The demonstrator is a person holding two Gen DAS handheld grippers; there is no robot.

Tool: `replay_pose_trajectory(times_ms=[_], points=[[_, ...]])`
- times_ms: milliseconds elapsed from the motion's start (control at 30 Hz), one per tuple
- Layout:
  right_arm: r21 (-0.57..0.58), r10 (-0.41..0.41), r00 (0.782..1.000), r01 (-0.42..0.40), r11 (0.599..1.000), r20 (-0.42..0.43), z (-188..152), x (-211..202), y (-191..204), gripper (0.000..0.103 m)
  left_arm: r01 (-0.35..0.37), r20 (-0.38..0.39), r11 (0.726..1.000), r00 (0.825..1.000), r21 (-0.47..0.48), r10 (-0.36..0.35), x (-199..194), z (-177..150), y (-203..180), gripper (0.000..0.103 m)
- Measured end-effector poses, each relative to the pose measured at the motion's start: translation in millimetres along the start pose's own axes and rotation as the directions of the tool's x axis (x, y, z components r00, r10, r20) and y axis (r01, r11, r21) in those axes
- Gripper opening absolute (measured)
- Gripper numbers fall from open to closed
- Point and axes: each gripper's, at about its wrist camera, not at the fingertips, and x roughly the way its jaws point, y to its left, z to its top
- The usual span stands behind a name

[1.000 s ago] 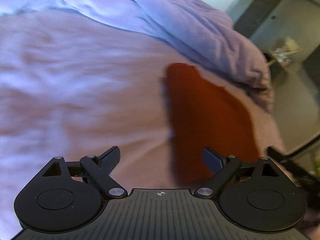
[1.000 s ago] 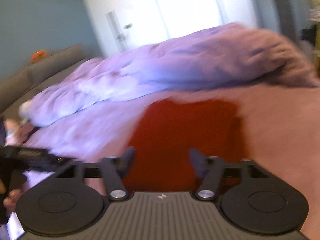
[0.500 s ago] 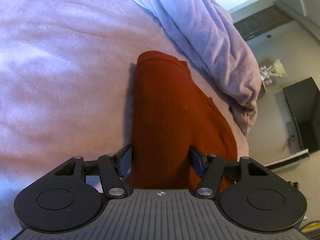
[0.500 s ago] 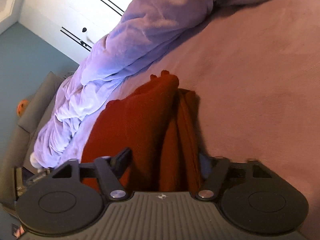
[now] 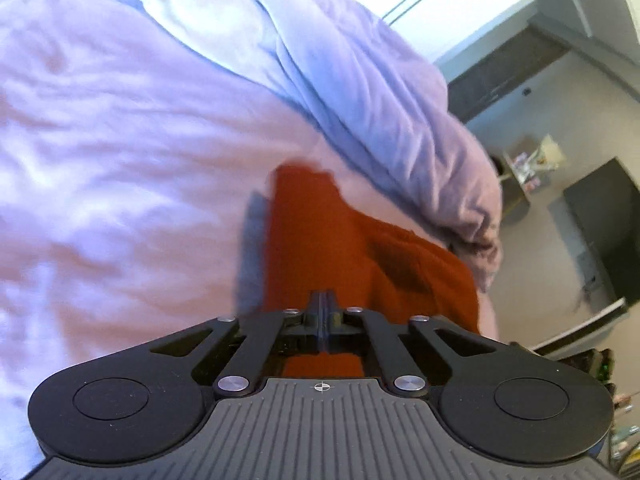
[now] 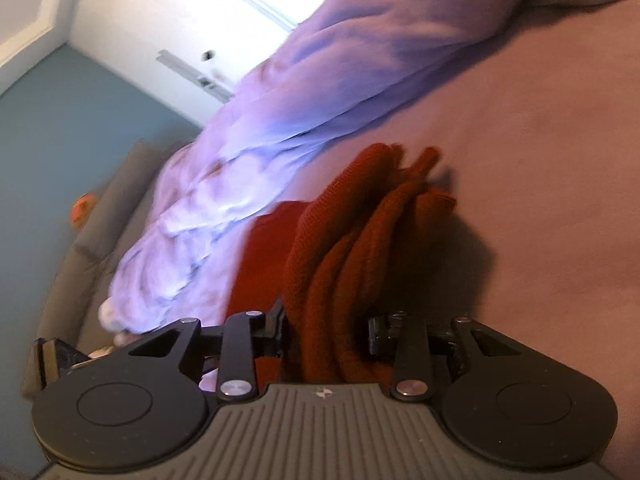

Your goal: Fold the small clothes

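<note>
Left wrist view: rust-red knit garment [image 5: 320,240] lies on a lilac bed sheet [image 5: 120,160], w/ a rumpled lilac duvet [image 5: 380,92] beyond; beige wall and dark TV [image 5: 604,232] at right. Left gripper [image 5: 325,300] has just closed, fingers pressed together over the cloth. Right wrist view: right gripper [image 6: 326,330] has been closing, fingers pinching a bunched fold of garment [image 6: 340,260]. Teal wall [image 6: 60,140], grey sofa [image 6: 100,232], white doors [image 6: 180,20] behind.

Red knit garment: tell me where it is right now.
The red knit garment lies on the pink-lilac bed sheet, just below the bunched duvet; the left gripper and right gripper both pinch its near edge.
</note>
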Motion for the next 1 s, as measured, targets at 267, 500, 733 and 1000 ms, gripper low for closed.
replay_pose_trajectory(times_ms=[267,500,733,1000], points=[[-0.035,-0.034,0.999,0.035,0.999,0.021,-5.5,0.8,33.0,0.033,-0.077,-0.081,0.997,0.994,-0.023,0.075,7.8,-8.4,24.2,0.062],[0.021,-0.146,0.989,0.145,0.989,0.017,-4.0,-17.9,-20.3,0.034,0.019,-0.134,0.999,0.991,-0.051,-0.025,50.8,-11.2,25.9,0.083],[0.049,-0.132,0.991,0.133,0.99,-0.026,-5.0,-9.8,-56.2,0.056,0.02,-0.165,0.999,0.986,-0.039,-0.026,84.1,-11.2,16.8,0.057],[0.058,-0.083,0.996,0.084,0.995,-0.027,-10.6,1.0,-37.6,0.035,0.032,-0.105,0.999,0.994,0.0,-0.032,53.2,-13.0,-0.3,0.042]])
